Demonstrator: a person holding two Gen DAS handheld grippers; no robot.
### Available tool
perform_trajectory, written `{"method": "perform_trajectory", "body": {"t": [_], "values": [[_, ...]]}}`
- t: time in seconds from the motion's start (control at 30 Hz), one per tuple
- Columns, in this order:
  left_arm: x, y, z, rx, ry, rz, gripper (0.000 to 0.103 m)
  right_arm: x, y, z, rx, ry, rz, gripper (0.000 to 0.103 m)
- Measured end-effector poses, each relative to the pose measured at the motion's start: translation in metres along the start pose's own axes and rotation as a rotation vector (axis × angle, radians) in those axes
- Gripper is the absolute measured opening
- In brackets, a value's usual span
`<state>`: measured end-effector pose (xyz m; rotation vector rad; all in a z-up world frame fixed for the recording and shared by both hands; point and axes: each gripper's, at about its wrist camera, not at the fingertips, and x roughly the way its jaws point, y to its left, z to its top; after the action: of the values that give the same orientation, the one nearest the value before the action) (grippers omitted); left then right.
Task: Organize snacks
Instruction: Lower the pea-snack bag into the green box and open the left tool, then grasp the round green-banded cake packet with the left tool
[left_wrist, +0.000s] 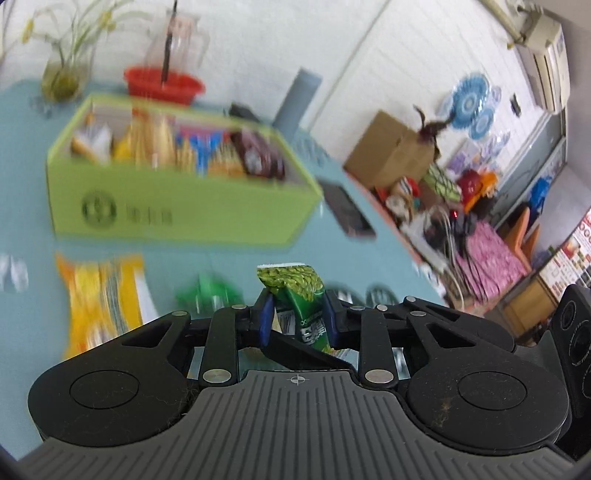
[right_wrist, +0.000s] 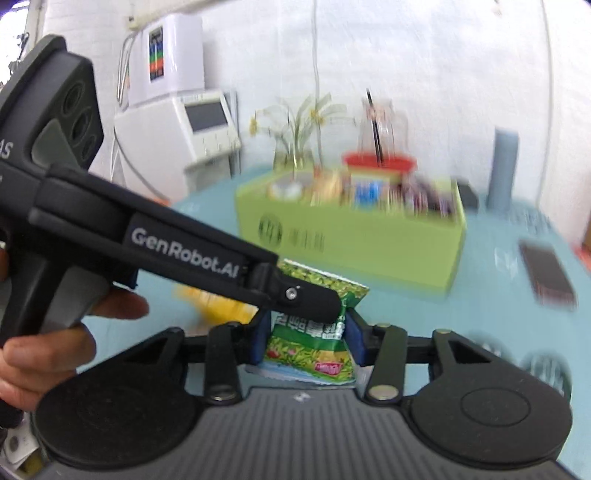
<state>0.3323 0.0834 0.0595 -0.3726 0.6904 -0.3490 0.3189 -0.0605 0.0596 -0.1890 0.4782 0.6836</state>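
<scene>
Left wrist view, from the biggest thing down: the blue worktop (left_wrist: 22, 177) fills most of the frame, and on it, in the upper left, stands a green box (left_wrist: 177, 206) already half full of snack bags. A yellow bag (left_wrist: 99, 295) lies flat at lower left, in front of the box. A dark flat object (left_wrist: 347, 214) lies to the right of the box; I cannot tell what it is.

Smallest and most important is the green snack packet (left_wrist: 299, 295). The left claw (left_wrist: 297, 321) is pinching it from both sides, blue pads pressed on the wrapper, and the packet stands upright with its long axis pointing up and away from the camera.

In the right wrist view the same green snack packet (right_wrist: 314, 332) is also squeezed by the right claw (right_wrist: 308, 336), while the left claw (right_wrist: 325, 310) comes in from the upper left and grips its upper part. A hand (right_wrist: 44, 347) holding the left tool shows at the left edge.

So both claws hold one packet, which seems lifted a little off the worktop. The green box (right_wrist: 351, 240) lies straight ahead of the packet and above it in both frames. I judge that the next move is to carry the packet forward over the near wall of the box, and both hands look about equally near to it.
</scene>
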Motion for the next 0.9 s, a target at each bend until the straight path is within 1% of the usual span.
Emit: {"method": "perform_trajectory", "body": {"t": [0.07,0.13,0.23,0.33,0.43,0.47,0.5,0.53,0.57,0.63,0.67,0.7,0.77,0.8,0.83,0.9], "values": [[0.009,0.004,0.034,0.017,-0.040,0.020,0.004,0.021,-0.009,0.026,-0.030,-0.024,-0.002,0.052],[0.021,0.011,0.062,0.032,-0.065,0.035,0.003,0.045,-0.020,0.051,-0.062,-0.035,-0.011,0.057],[0.047,0.025,0.098,0.046,-0.081,0.062,0.003,0.084,-0.039,0.078,-0.073,-0.021,-0.013,0.059],[0.083,0.043,0.122,0.026,-0.038,0.084,0.003,0.124,-0.061,0.089,-0.056,0.027,-0.004,0.059],[0.115,0.057,0.127,0.013,0.017,0.094,0.003,0.154,-0.075,0.085,-0.044,0.085,-0.004,0.060],[0.124,0.060,0.125,0.018,0.030,0.098,0.004,0.159,-0.079,0.081,-0.036,0.098,0.002,0.063],[0.129,0.061,0.122,0.023,0.034,0.097,0.008,0.164,-0.082,0.078,-0.026,0.105,0.013,0.069],[0.131,0.062,0.119,0.029,0.027,0.087,0.018,0.166,-0.084,0.075,-0.012,0.109,0.026,0.073],[0.130,0.061,0.117,0.036,0.018,0.079,0.022,0.165,-0.085,0.072,-0.002,0.107,0.039,0.077],[0.121,0.058,0.116,0.030,-0.006,0.078,0.044,0.159,-0.085,0.071,0.014,0.094,0.039,0.079],[0.115,0.056,0.116,0.024,-0.021,0.074,0.047,0.152,-0.084,0.071,0.020,0.078,0.031,0.084],[0.104,0.053,0.117,0.019,-0.045,0.066,0.050,0.143,-0.082,0.072,0.019,0.051,0.014,0.095],[0.080,0.045,0.116,0.030,-0.091,0.064,0.053,0.113,-0.078,0.072,0.005,-0.023,-0.013,0.101],[0.067,0.040,0.114,0.039,-0.120,0.062,0.059,0.099,-0.076,0.071,0.003,-0.047,-0.023,0.102],[0.051,0.033,0.109,0.047,-0.150,0.056,0.067,0.083,-0.073,0.069,0.003,-0.070,-0.030,0.102],[0.029,0.025,0.097,0.055,-0.182,0.044,0.070,0.053,-0.068,0.058,0.016,-0.095,-0.034,0.102]]}}
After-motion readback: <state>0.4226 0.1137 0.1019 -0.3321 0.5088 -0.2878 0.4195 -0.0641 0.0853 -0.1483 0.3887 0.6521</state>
